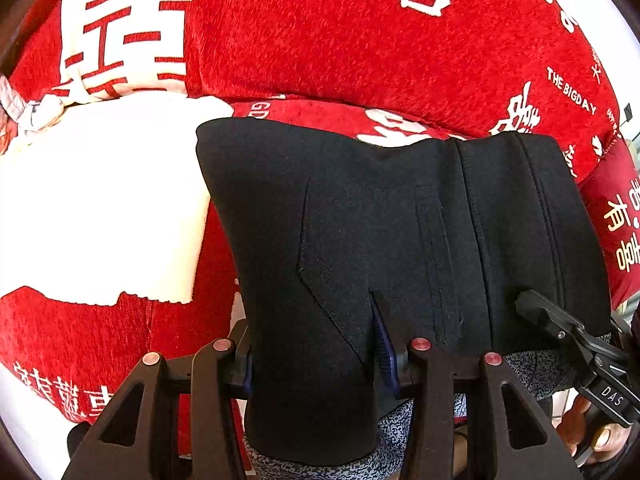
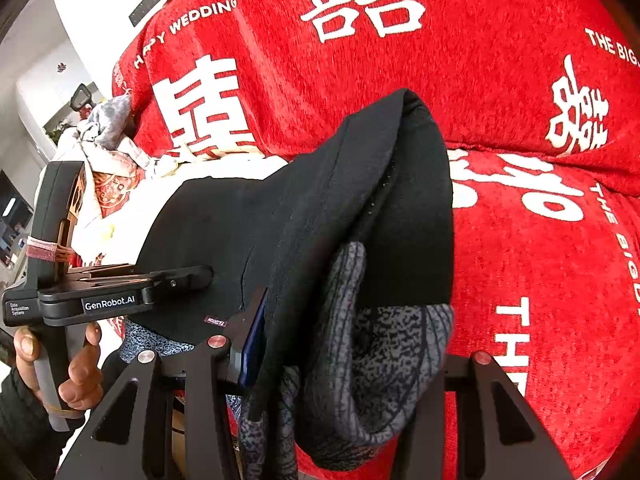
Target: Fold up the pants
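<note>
Pants (image 1: pixel 400 240) are hanging over the red sofa (image 1: pixel 360 40) in my left view, my left gripper (image 1: pixel 316 360) clenching their edge. Through my right view, my right gripper (image 2: pixel 344 360) is clenching the pants' (image 2: pixel 280 220) bunched end.

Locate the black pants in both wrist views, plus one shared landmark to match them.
Left wrist: black pants fill the centre and lower middle, running down between the left gripper fingers; the right gripper grips their right edge.
Right wrist: black pants sit centre, draped into the right gripper, grey speckled lining showing; the left gripper holds their left side.
Shared landmark: red cover with white characters behind.
</note>
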### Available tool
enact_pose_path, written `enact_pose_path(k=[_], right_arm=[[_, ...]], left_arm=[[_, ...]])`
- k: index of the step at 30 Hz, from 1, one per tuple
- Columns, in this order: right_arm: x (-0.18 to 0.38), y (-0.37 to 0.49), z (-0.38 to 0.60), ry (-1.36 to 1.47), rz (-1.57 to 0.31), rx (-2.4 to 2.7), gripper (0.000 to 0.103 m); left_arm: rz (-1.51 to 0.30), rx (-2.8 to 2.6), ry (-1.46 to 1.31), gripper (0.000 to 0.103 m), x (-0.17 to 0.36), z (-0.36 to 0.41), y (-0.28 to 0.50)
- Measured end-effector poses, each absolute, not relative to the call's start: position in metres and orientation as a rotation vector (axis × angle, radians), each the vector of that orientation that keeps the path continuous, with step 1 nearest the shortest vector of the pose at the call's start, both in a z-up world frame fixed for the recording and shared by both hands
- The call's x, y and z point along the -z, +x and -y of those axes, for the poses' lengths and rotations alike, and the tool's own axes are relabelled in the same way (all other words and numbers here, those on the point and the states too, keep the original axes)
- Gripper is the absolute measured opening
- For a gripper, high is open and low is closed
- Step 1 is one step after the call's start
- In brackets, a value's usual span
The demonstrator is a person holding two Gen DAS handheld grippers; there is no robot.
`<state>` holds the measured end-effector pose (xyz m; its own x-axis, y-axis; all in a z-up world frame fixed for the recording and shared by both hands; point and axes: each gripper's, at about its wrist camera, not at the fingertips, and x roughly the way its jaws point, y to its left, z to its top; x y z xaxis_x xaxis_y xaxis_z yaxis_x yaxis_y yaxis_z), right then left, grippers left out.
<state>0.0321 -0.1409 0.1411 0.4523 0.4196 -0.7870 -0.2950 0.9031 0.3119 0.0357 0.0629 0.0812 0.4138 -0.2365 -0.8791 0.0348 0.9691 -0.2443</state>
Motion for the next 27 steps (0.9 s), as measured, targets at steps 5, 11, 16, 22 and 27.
enact_pose_path(k=[5, 11, 16, 22, 27], right_arm=[[-0.12, 0.041, 0.134, 0.145, -1.061, -0.427, 0.048], [-0.087, 0.05, 0.134, 0.154, -1.128, -0.389, 0.049], [-0.076, 0.055, 0.143, 0.187, -1.147, -0.376, 0.055], [-0.06, 0.058, 0.156, 0.269, -1.206, -0.327, 0.078], [-0.079, 0.046, 0.17, 0.256, -1.15, -0.239, 0.08]], left_arm=[[-1.182, 0.167, -0.198, 0.047, -0.06, -0.067, 0.046], [-1.226, 0.162, -0.217, 0.05, -0.03, -0.071, 0.053], [-1.216, 0.164, -0.24, 0.065, -0.022, -0.076, 0.054], [-1.202, 0.139, -0.238, 0.082, -0.021, -0.084, 0.049], [-1.183, 0.08, -0.338, 0.082, -0.037, -0.113, 0.025]])
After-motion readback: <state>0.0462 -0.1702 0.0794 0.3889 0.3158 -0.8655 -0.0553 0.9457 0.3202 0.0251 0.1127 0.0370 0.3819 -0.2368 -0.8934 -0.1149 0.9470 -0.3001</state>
